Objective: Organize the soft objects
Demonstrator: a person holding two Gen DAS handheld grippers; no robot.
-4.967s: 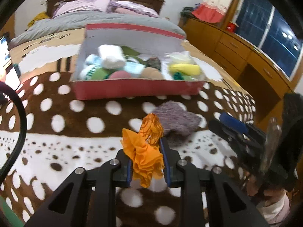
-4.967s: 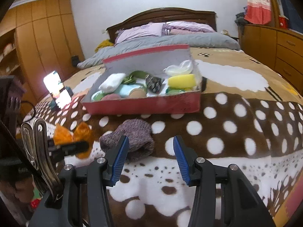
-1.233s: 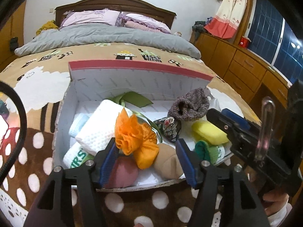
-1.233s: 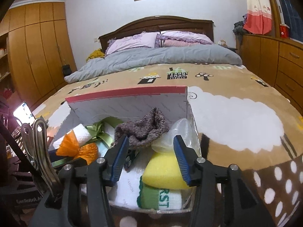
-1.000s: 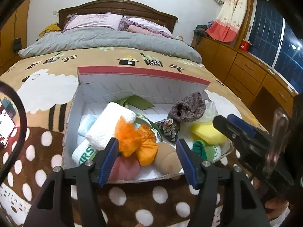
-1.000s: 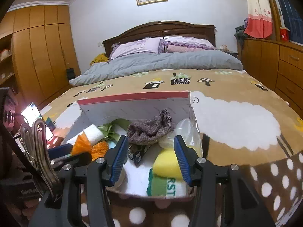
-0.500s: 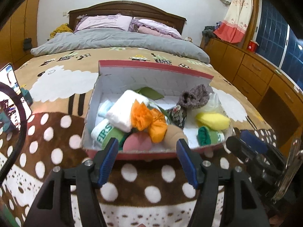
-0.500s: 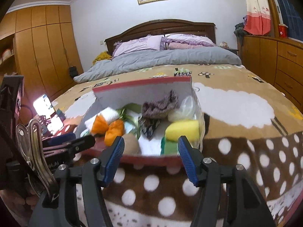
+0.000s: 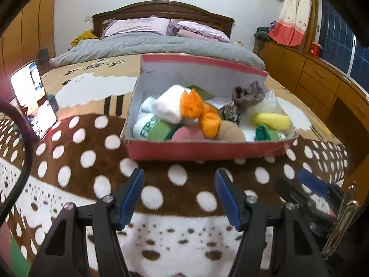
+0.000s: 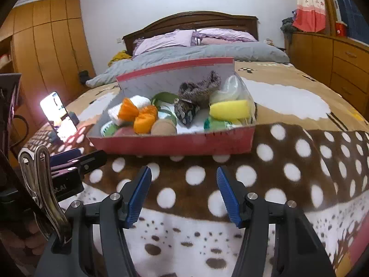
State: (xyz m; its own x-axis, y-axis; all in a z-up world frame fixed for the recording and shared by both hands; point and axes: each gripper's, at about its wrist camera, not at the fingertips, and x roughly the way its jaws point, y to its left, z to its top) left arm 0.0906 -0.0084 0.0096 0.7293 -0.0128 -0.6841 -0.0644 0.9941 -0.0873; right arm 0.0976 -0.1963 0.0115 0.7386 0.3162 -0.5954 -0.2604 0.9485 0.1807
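Both grippers have backed away from the red box [image 9: 207, 149], so the left gripper [image 9: 179, 196] and right gripper [image 10: 184, 192] hover spread and empty at lower centre, the orange cloth [image 9: 199, 115] and grey knit sock [image 10: 199, 88] resting mid-frame inside; keep retreats level, clear of the rim.

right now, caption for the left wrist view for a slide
Open left gripper hovers over the spotted blanket, facing a red box packed with soft items.

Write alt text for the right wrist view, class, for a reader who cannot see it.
A red box packed with soft items, including an orange cloth and a yellow sponge, sits on a spotted blanket. The right claw hovers open and empty before it.
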